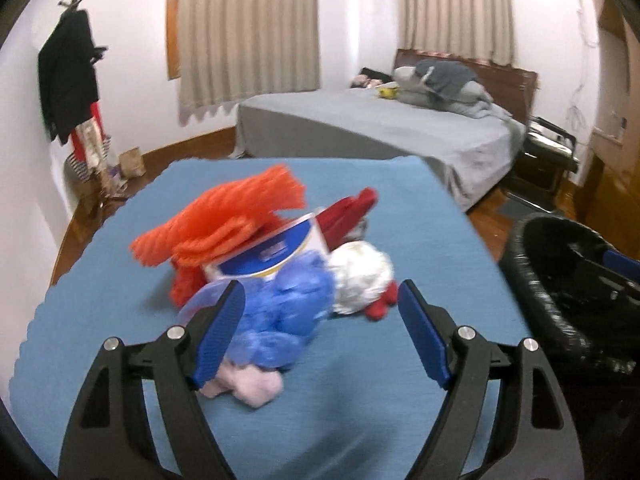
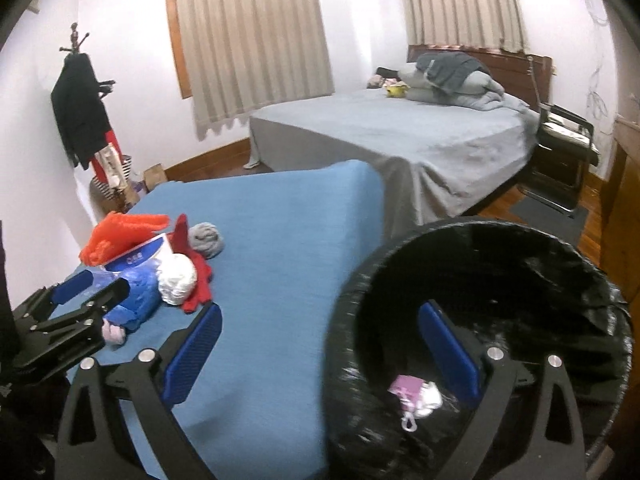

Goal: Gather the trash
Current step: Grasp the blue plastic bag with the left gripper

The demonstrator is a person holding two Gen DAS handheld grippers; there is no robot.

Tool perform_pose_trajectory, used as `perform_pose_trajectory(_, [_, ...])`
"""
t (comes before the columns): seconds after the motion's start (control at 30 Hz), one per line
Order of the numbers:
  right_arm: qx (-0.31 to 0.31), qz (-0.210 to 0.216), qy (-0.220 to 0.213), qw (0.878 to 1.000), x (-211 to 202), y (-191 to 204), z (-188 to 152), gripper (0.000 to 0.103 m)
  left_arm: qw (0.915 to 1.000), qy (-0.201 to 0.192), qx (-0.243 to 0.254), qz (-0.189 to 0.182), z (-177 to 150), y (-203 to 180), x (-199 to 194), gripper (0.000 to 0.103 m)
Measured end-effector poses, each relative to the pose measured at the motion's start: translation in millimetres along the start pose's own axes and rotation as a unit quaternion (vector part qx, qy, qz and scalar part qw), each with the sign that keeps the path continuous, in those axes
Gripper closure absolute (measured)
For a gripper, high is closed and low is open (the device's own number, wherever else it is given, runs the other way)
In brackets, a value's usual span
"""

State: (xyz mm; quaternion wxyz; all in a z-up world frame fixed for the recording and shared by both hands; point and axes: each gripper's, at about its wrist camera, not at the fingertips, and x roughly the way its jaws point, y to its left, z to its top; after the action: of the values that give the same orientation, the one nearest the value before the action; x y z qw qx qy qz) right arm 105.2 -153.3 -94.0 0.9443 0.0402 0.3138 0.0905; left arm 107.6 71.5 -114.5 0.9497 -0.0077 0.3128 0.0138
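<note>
A heap of trash lies on the blue-covered table (image 1: 120,340): orange foam netting (image 1: 224,216), a white and blue box (image 1: 272,256), a crumpled blue plastic bag (image 1: 280,312), a white crumpled ball (image 1: 360,280), red scraps (image 1: 376,308) and a pink wad (image 1: 248,388). My left gripper (image 1: 320,296) is open, its left finger against the blue bag, nothing pinched. My right gripper (image 2: 320,312) is open wide and empty, straddling the rim of the black-lined bin (image 2: 360,272). A pink piece (image 2: 408,390) and a white scrap (image 2: 430,396) lie inside the bin.
The bin (image 1: 532,240) stands just off the table's right edge. A grey ball (image 2: 206,238) sits behind the heap. Beyond are a grey bed (image 2: 400,140), a black chair (image 2: 564,152), a coat rack (image 2: 80,112) and curtained windows. My left gripper (image 2: 96,286) shows by the heap.
</note>
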Motion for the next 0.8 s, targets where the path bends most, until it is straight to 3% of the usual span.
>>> perform_pose_trajectory(0.33, [-0.013,0.012,0.004,1.000,14.6,16.6,2.3,0.006,0.9998,0.018,0.006,0.008,0.4,6.9,33.7,0.039])
perform_pose_trajectory(0.53, [-0.005,0.012,0.008,1.000,21.2,15.0,2.8,0.006,0.9990,0.043,0.004,0.011,-4.0,8.1,49.7,0.062])
perform_pose_trajectory(0.67, [-0.007,0.018,0.010,1.000,24.4,19.7,2.6,0.006,0.9994,0.035,0.004,0.008,-4.9,9.2,46.1,0.069])
perform_pose_trajectory(0.8, [-0.012,0.025,0.009,1.000,27.5,25.0,2.6,0.006,0.9999,0.013,-0.004,0.000,-3.5,11.1,33.1,0.071])
